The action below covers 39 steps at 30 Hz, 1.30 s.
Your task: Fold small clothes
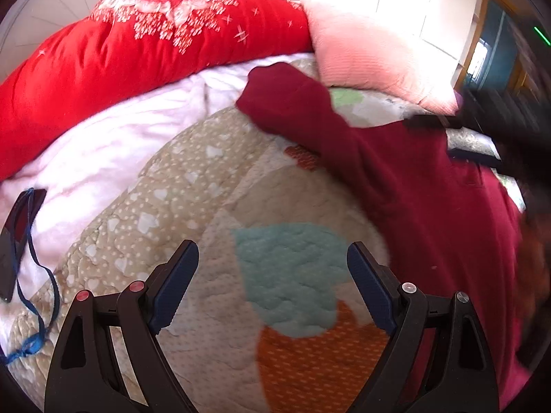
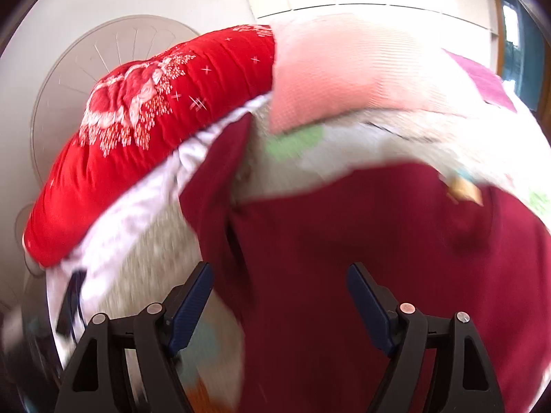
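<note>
Patchwork quilt [image 1: 213,206] covers the bed and serves as the landmark for everything else. At its far left edge lies a dark phone [image 1: 17,241] with a blue cord [image 1: 34,268] trailing from it onto the quilt, both resting on a white sheet [image 1: 113,151]. Beyond the quilt, along its back edge, a red duvet [image 1: 120,58] with white flower print is bunched up, and to the right of that sits a pink pillow [image 1: 372,55].

The left gripper [image 1: 272,285] hangs over the quilt's teal and orange patches, its blue-padded fingers [image 1: 175,285] spread wide with nothing between them and touching no cloth.

The dark red garment [image 1: 430,199] lies on the right part of the quilt, one sleeve stretched up and left toward the pink pillow, its body spreading down to the quilt's right edge. A dark blurred shape at the garment's upper right cannot be identified.

In the right wrist view, which is motion-blurred, the right gripper [image 2: 279,306] is over the same garment [image 2: 361,258], fingers [image 2: 368,309] spread wide and pinching nothing; whether the tips touch the fabric cannot be told
</note>
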Available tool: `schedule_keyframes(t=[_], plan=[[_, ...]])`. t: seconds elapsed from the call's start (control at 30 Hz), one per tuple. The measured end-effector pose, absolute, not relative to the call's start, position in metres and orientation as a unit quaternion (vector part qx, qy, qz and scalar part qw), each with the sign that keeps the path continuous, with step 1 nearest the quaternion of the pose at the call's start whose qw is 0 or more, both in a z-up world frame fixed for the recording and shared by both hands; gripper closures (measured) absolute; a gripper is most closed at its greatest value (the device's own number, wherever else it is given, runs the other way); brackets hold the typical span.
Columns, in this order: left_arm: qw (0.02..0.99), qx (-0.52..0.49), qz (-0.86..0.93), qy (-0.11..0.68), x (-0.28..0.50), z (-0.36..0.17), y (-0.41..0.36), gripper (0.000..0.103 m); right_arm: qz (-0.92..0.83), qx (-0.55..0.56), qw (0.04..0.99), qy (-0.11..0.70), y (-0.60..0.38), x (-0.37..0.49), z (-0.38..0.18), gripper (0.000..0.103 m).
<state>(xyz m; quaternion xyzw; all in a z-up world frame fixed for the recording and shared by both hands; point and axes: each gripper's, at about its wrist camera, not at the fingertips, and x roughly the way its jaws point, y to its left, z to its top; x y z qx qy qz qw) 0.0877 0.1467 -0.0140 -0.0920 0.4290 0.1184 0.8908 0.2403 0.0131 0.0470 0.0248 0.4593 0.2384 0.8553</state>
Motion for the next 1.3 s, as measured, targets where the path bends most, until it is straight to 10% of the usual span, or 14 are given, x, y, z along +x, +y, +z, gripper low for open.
schedule_keyframes(t=[0.37,0.4,0.47,0.5,0.9,1.03,1.13,1.23,1.3], plan=[[0.880,-0.133,0.112,0.441,0.099,-0.039,0.169,0.015,0.270,0.026,0.830,0.488,0.115,0.364,0.003,0.023],[0.882,-0.131,0.113,0.439,0.100,-0.040,0.169,0.015,0.272,0.022,0.828,0.491,0.123,0.369,-0.002,0.029],[0.882,-0.120,0.113,0.441,0.105,-0.042,0.169,0.015,0.280,0.011,0.827,0.487,0.134,0.372,-0.008,0.089],[0.882,-0.117,0.113,0.442,0.107,-0.042,0.168,0.015,0.282,0.001,0.828,0.485,0.137,0.370,-0.008,0.096],[0.895,-0.135,0.101,0.414,0.104,-0.036,0.171,0.015,0.173,0.067,0.933,0.307,-0.080,0.220,0.105,0.099],[0.898,-0.125,0.102,0.410,0.104,-0.034,0.163,0.015,0.164,0.054,0.912,0.371,-0.116,0.192,0.070,0.099],[0.903,-0.126,0.096,0.400,0.097,-0.031,0.161,0.015,0.192,0.031,0.895,0.401,-0.096,0.191,0.057,0.086],[0.904,-0.127,0.100,0.396,0.098,-0.031,0.161,0.015,0.234,0.038,0.888,0.395,-0.052,0.208,0.060,0.019],[0.899,-0.140,0.095,0.403,0.099,-0.033,0.166,0.015,0.261,0.042,0.885,0.382,-0.017,0.231,0.067,0.019]])
